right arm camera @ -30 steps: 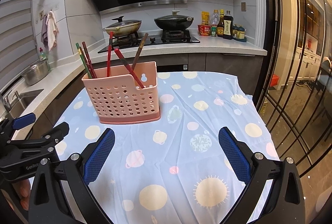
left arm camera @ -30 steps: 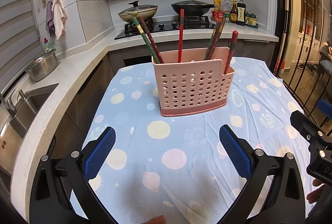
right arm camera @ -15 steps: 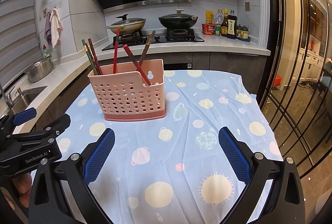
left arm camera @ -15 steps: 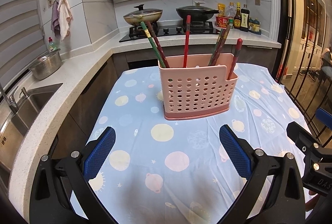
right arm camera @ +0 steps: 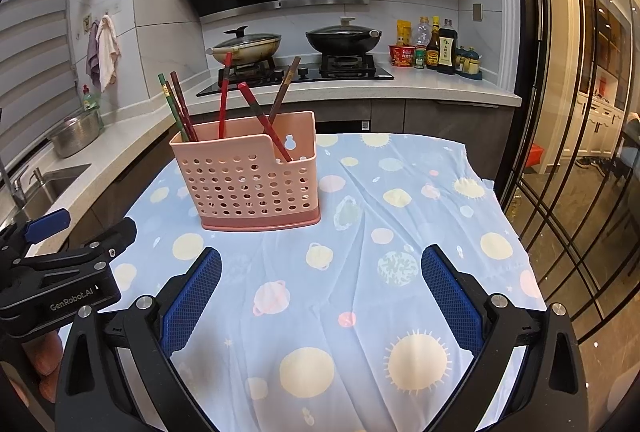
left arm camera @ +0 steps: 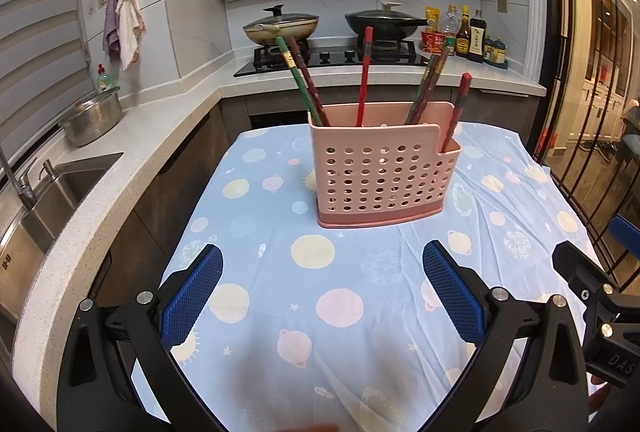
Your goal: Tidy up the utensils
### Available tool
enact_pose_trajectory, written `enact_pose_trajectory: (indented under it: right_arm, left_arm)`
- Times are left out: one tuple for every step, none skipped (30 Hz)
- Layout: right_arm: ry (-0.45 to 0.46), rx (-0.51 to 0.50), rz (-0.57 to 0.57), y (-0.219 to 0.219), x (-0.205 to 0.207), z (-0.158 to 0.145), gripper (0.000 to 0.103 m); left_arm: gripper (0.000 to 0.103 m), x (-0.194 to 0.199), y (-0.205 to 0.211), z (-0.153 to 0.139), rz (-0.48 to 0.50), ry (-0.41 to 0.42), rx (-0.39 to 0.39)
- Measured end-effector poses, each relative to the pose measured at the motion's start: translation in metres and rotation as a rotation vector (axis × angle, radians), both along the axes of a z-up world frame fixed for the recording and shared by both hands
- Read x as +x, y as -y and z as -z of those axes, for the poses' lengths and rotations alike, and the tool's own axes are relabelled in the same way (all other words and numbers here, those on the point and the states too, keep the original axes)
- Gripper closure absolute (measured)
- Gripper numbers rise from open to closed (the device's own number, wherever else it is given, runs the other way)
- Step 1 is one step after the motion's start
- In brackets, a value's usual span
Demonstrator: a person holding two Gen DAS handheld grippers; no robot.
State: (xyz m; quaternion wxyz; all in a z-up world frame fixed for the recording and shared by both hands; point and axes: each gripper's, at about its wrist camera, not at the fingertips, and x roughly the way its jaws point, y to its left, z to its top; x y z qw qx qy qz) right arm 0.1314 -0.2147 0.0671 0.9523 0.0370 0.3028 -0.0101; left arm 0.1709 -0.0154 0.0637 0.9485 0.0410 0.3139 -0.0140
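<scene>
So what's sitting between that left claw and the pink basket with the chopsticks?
Nothing but bare tablecloth. In the left wrist view, the left claw hangs open, short of the pink basket, with only printed cloth between them.

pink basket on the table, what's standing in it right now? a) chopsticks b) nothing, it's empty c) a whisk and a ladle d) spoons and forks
a: the pink basket holds several chopsticks leaning at different angles, red, green and brown ones, and no spoons, forks, whisk or ladle show in either view.
</scene>
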Motion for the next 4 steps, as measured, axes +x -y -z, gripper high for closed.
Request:
enact_pose_trajectory:
  right_arm:
    - [0.0,0.001,0.001,0.0,-0.0003,0.0002,0.006]
    - [0.0,0.002,0.002,0.0003,-0.0006,0.0004,0.006]
    - [0.001,0.003,0.002,0.0,-0.001,0.0004,0.006]
    - [0.0,0.002,0.002,0.0005,-0.0006,0.0005,0.006]
  left_arm:
    - [0.007,-0.0002,0.0,0.0002,0.005,0.001,-0.004]
    - [0.007,-0.0003,0.0003,0.0005,0.011,-0.001,-0.008]
    - [0.007,-0.0002,-0.0001,0.0009,0.013,-0.002,-0.011]
    - [0.007,-0.0001,-0.0004,0.0011,0.011,-0.003,-0.014]
